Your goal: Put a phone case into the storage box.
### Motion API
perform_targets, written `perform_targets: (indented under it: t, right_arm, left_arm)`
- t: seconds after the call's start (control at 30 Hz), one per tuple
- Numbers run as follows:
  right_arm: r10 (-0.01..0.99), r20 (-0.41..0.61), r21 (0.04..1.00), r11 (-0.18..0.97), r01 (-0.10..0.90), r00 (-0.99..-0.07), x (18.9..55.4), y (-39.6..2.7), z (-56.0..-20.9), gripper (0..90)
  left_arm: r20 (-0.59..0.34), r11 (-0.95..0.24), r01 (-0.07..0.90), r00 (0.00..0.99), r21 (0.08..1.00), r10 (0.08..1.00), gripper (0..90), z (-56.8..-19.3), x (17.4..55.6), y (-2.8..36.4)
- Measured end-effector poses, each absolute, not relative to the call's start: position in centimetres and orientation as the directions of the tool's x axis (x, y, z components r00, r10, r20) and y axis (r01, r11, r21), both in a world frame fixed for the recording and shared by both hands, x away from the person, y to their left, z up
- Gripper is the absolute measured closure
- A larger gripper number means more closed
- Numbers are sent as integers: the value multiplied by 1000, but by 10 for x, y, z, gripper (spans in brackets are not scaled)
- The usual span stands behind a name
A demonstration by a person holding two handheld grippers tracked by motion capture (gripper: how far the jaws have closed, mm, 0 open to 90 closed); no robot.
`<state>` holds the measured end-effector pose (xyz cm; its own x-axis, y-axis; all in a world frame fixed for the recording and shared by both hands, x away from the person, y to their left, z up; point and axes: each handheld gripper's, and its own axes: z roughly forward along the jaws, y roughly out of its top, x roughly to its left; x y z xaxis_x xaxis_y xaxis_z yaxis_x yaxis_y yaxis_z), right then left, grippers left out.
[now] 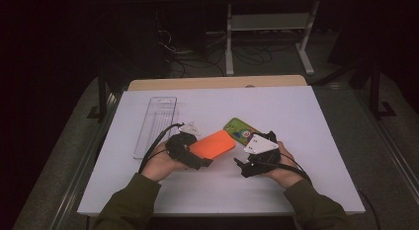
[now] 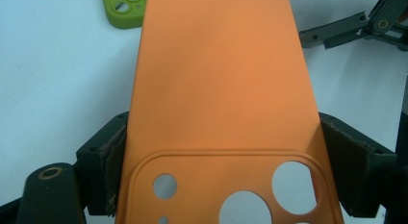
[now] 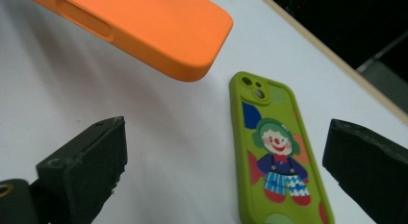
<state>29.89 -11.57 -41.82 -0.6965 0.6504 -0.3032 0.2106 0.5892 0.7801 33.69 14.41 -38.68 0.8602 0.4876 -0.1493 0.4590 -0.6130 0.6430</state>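
Note:
An orange phone case (image 1: 213,144) (image 2: 221,89) (image 3: 144,27) is held above the white table, back side up, camera holes toward my left gripper (image 1: 197,158) (image 2: 223,156). That gripper is shut on the case's long edges near the camera end. A green phone case with a clown picture (image 1: 241,130) (image 3: 274,152) (image 2: 124,8) lies flat on the table, just beyond the orange one. My right gripper (image 1: 242,166) (image 3: 226,166) stands open, low over the table. Its jaws frame the green case without touching it.
A clear plastic tray (image 1: 155,124) lies lengthwise at the table's left. The white table top (image 1: 296,116) has free room on the right and near the front edge. Beyond the far wooden edge (image 1: 217,83) the floor holds cables and a stand's legs.

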Motion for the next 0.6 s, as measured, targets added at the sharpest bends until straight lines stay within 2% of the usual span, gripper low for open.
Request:
perform_targets:
  t: [0.37,0.47,0.6]
  right_arm:
    - [574,-471,717,691,89,-670,292,-106,-421,14]
    - [540,-519,691,721,47,-662,291,-105,-421,14]
    - [525,-553,678,735,17,-647,290,-104,-422,14]
  left_arm:
    - [-121,-647,429,877,630,464,160,-386,339,146]
    - [-136,-619,448,865,645,484,160,-386,337,144]
    - [-127,-631,439,870,640,477,160,-386,338,145]
